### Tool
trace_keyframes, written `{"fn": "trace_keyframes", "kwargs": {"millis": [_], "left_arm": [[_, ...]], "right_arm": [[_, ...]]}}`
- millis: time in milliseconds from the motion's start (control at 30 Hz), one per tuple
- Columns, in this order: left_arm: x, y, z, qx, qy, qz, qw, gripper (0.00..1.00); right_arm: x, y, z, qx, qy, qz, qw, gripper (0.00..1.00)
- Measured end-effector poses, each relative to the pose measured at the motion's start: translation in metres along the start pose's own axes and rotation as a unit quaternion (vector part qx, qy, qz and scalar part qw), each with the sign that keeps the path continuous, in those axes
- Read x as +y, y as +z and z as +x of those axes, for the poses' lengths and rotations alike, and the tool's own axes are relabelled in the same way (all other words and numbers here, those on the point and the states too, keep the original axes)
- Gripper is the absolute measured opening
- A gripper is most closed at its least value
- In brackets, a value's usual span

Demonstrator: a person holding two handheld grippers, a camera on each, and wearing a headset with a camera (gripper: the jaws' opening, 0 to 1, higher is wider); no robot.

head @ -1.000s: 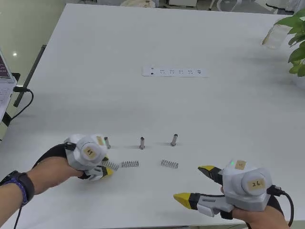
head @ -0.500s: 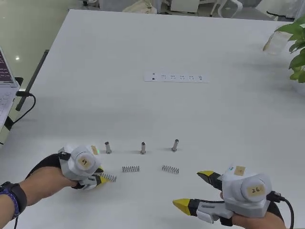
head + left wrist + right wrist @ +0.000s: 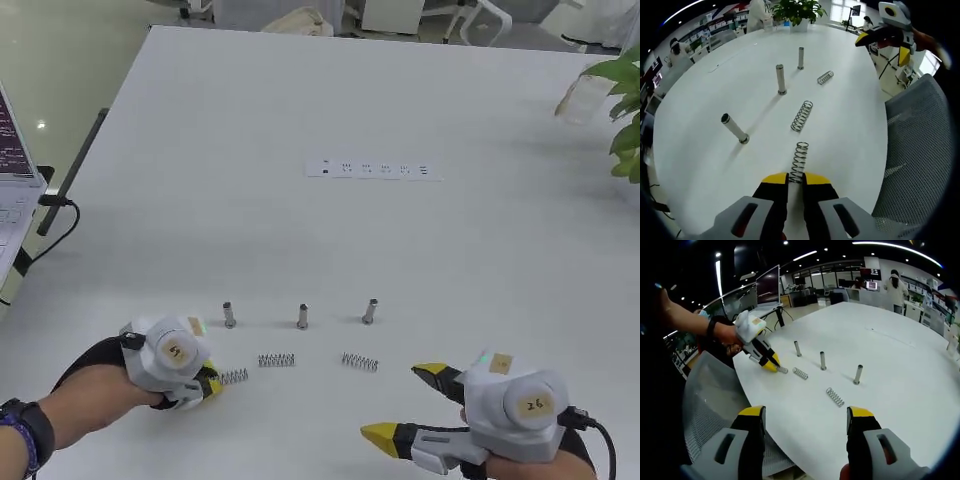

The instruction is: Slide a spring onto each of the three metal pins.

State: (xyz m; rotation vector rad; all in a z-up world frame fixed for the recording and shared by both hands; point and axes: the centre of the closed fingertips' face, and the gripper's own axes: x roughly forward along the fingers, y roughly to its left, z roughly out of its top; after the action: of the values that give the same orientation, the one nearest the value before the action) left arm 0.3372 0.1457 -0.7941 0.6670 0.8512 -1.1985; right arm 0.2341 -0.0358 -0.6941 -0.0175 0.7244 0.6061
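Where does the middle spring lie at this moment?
In the head view the middle spring lies flat, nearer the person than the middle pin, between the left spring held by the left gripper and the right spring.

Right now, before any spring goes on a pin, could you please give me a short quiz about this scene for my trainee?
1. True or false: one of the three pins already carries a spring.
2. How many springs lie free on the table, touched by no gripper? A one, B two, C three.
3. How do the jaws of the right gripper stand?
Key: 1 false, all pins are bare. 2 B; the left gripper pinches the end of the third spring. 3 Wide apart, holding nothing.
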Motion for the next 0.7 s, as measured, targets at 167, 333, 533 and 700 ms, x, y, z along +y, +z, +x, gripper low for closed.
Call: {"fn": "trace_keyframes", "kwargs": {"millis": [167, 333, 533, 700], "left_arm": [[-0.004, 0.000, 0.000, -0.005, -0.006, -0.031, 0.9995, 0.03], [-0.012, 0.002, -0.003, -0.011, -0.006, -0.032, 0.9994, 0.02], [-0.017, 0.005, -0.008, -0.021, -0.002, -0.040, 0.9990, 0.02], [-0.020, 0.009, -0.017, -0.033, 0.005, -0.042, 0.9986, 0.02]], "right_arm": [[-0.001, -0.003, 0.000, -0.001, -0.002, 0.003, 1.0000, 0.64], [-0.001, -0.008, -0.001, 0.004, -0.002, 0.008, 1.0000, 0.64], [0.000, -0.009, -0.002, 0.003, -0.001, 0.010, 0.9999, 0.64], [0.000, -0.009, -0.002, 0.002, 0.000, 0.009, 1.0000, 0.64]]}}
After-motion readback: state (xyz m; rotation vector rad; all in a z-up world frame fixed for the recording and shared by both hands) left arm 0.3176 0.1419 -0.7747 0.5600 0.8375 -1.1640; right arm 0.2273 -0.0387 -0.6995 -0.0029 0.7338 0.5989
